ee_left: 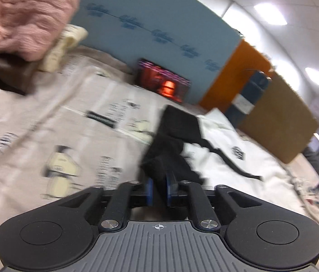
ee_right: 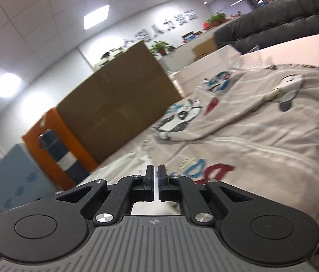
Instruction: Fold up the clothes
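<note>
- The left tool (ee_left: 158,190) points down over a bed covered in a cream printed sheet (ee_left: 46,124), its blue-padded jaws parted a little with a black garment (ee_left: 170,149) bunched between them; the picture is smeared, so whether the pads press the cloth cannot be told.
- The black garment trails away from the left tool across a white garment (ee_left: 238,158) that lies flat on the sheet, a thin black strap running out over the white cloth.
- Far from the black garment, at the upper left of the left wrist view, a pink knit (ee_left: 21,18) sits on top of a pile with a cream piece (ee_left: 66,43) and something dark brown under it.
- The right tool (ee_right: 155,176) has its jaws drawn almost together (only a sliver of light between them) and nothing is caught there.
- Beyond the right tool lies a beige printed garment (ee_right: 261,117) with cartoon figures and coloured letters, spread over the bed.
- Behind the bed stand a brown cardboard panel (ee_right: 118,104) and an orange cabinet (ee_right: 55,136).
</note>
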A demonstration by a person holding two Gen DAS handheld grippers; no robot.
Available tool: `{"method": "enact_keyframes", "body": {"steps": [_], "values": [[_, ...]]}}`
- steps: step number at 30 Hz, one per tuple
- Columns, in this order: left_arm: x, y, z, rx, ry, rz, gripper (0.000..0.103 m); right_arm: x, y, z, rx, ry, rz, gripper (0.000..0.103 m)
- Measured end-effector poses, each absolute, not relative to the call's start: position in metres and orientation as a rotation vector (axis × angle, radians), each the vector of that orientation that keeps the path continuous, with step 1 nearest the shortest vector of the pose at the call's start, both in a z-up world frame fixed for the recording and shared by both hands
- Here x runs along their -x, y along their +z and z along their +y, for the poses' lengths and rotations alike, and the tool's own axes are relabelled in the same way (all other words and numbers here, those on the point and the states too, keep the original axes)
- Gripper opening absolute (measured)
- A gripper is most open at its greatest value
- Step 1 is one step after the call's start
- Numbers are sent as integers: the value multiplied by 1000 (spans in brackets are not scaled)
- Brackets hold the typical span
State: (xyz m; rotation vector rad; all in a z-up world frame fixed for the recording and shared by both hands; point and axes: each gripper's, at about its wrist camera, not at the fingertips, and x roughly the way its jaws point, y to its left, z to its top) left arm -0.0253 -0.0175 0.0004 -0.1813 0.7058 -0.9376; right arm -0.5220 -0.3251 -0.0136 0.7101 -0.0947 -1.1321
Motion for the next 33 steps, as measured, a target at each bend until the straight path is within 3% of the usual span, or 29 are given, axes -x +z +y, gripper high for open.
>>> {"method": "enact_keyframes", "body": {"steps": [1,2,3,4,6,11,17,19,20,21,23,24,25,26,33], "values": [[25,6,-15,177,-921,654,35,520,-10,-324,-671,-1122,-85,12],[25,11,-12,172,-904,602,48,518,-6,-324,-632,-1112,-75,19],[26,18,-13,163,-914,532,56,514,-2,-323,-596,-1092,-65,40],[27,25,-17,151,-956,461,58,506,3,-324,-571,-1045,-52,58],[29,38,-38,97,-1097,380,59,478,9,-334,-566,-898,-5,59],[25,46,-123,-195,-1437,384,63,385,6,-360,-667,-543,153,64],[5,12,-192,-389,-1509,610,60,285,-9,-377,-711,-353,368,64],[7,0,-195,-424,-1525,637,44,268,-15,-378,-709,-345,420,63],[9,-5,-195,-441,-1534,639,28,261,-18,-379,-708,-341,445,63],[12,-5,-192,-448,-1531,613,21,256,-21,-379,-699,-340,459,61],[18,-3,-185,-458,-1520,549,7,254,-24,-376,-651,-358,455,43],[21,-2,-181,-463,-1514,517,6,256,-23,-373,-630,-349,448,34],[22,1,-176,-444,-1512,492,5,258,-22,-370,-608,-340,440,19],[22,7,-170,-413,-1517,477,3,261,-21,-369,-597,-324,429,14],[45,57,-99,-121,-1628,285,3,311,28,-340,-586,-176,184,11]]}}
